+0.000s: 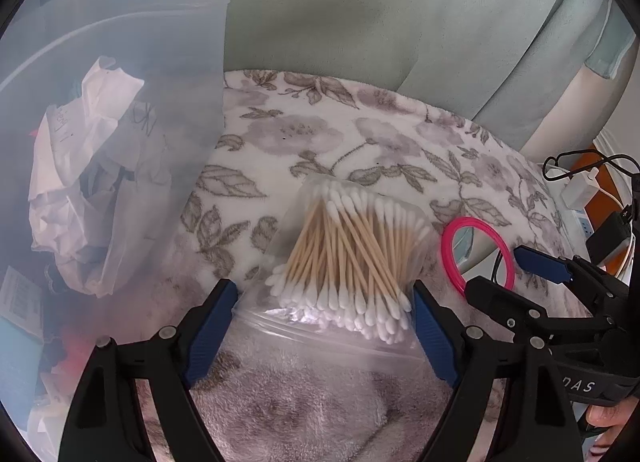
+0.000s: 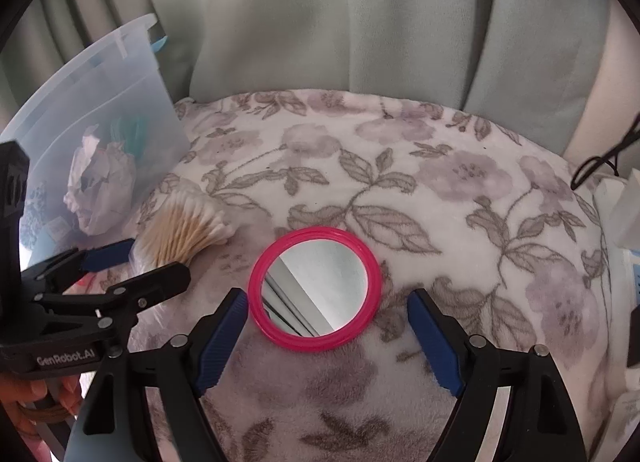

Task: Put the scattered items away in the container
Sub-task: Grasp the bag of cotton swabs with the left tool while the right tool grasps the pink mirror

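A clear bag of cotton swabs (image 1: 344, 258) lies on the floral blanket (image 1: 320, 130). My left gripper (image 1: 324, 294) stands open around the bag's near end, and its pads do not press on the bag. To the right a round mirror with a pink rim (image 2: 316, 294) lies flat, between the open jaws of my right gripper (image 2: 328, 298). The mirror (image 1: 476, 250) and right gripper (image 1: 504, 274) also show in the left wrist view, and the left gripper (image 2: 152, 262) and swabs (image 2: 184, 226) in the right wrist view. The translucent plastic container (image 1: 120, 42) stands at the left.
Inside the container (image 2: 100, 94) lie crumpled paper (image 1: 80, 166) and other small items. Pale green curtains (image 2: 360, 22) hang behind the blanket (image 2: 440, 182). A power strip with chargers and black cables (image 1: 580, 198) sits past the right edge. A hand (image 2: 40, 394) holds the left gripper.
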A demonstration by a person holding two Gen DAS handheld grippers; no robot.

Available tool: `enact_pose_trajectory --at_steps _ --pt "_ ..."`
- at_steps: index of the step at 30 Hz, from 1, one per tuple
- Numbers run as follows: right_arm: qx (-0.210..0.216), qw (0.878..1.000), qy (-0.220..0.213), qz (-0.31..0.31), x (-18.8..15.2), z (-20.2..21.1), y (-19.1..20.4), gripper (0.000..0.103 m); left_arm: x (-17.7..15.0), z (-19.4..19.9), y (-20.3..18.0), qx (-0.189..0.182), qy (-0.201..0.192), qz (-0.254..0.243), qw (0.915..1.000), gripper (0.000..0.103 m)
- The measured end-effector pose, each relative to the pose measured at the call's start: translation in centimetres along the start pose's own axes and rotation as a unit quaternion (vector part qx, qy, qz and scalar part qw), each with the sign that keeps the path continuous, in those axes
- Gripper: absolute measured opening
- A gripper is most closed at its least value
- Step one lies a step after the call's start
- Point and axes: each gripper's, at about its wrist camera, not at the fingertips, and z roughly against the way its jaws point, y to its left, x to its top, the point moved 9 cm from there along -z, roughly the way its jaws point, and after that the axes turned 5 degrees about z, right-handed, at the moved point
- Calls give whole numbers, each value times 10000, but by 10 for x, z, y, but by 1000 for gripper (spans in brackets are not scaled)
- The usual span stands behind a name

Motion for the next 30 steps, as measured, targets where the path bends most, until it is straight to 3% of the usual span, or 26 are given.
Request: enact_pose_trajectory --at_steps 5,15,20,30 --pt "-189 9978 30 628 -1 -5 8 87 -1 2 -2 4 -24 -76 10000 86" --pt "-316 9973 -61 660 6 -14 9 89 -4 9 -6 7 -88 -137 9999 86" --pt "-381 9973 -56 624 6 -14 11 88 4 -7 -3 -16 -80 -156 9998 86" --pt "-379 9980 -100 495 3 -7 12 75 8 -14 -3 -52 -138 -108 9998 81"
